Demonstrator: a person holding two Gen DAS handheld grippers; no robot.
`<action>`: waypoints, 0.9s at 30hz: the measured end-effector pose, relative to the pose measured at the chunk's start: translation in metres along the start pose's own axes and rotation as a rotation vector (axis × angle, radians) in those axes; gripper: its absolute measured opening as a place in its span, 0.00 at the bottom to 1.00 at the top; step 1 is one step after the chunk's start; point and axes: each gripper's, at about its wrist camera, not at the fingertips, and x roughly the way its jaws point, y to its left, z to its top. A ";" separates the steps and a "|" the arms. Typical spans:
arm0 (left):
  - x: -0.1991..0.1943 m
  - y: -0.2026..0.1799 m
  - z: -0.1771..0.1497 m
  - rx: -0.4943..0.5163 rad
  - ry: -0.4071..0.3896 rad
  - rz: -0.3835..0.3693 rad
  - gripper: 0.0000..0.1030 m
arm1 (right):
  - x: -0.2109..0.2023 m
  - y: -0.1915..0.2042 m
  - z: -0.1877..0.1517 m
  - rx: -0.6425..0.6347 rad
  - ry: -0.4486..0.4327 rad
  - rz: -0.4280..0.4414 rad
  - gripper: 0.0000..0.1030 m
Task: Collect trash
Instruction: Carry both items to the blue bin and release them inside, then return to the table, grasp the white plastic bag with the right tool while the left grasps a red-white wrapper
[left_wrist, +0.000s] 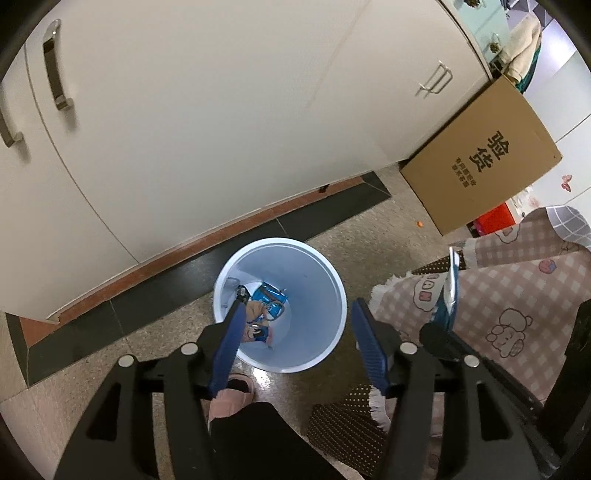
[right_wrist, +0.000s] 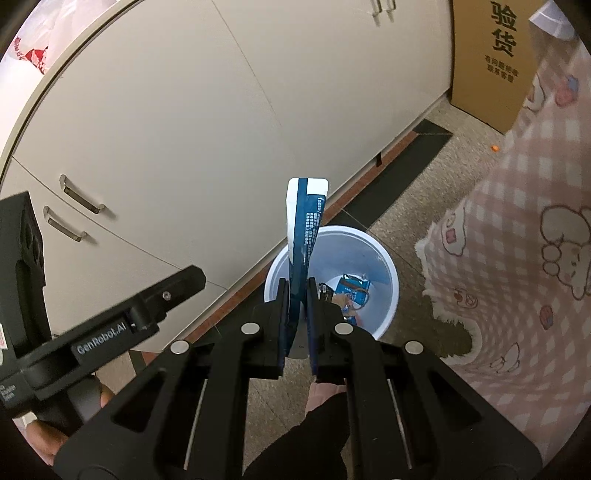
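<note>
Blue packet (right_wrist: 304, 236) clamped in right tool (right_wrist: 298, 306), white bin (right_wrist: 388, 295) below

Your bin (left_wrist: 325, 280) is smooth, slightly glossy white plastic; the packet (right_wrist: 304, 225) you're pinching looks like shiny printed film (cabinet doors (left_wrist: 184, 122) matt, brushed-metal handles (left_wrist: 55, 70)), the floor (left_wrist: 369, 251) speckled stone.

The bin (left_wrist: 281, 303) stands on the floor (left_wrist: 92, 387) before the cabinet (left_wrist: 184, 129). Wrappers (left_wrist: 269, 295) lie in the bin. The cardboard box (left_wrist: 480, 155) stands right of the cabinet. The cloth (left_wrist: 517, 295), apparently draped, hangs right of the bin.
</note>
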 end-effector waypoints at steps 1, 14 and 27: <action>-0.001 0.002 0.001 -0.006 -0.003 0.002 0.57 | 0.000 0.002 0.003 -0.002 -0.004 0.001 0.09; -0.022 0.019 0.010 -0.052 -0.051 0.010 0.62 | 0.001 0.012 0.015 -0.015 -0.060 0.010 0.67; -0.074 -0.006 0.005 -0.019 -0.121 -0.059 0.62 | -0.069 0.015 0.012 -0.051 -0.181 -0.070 0.67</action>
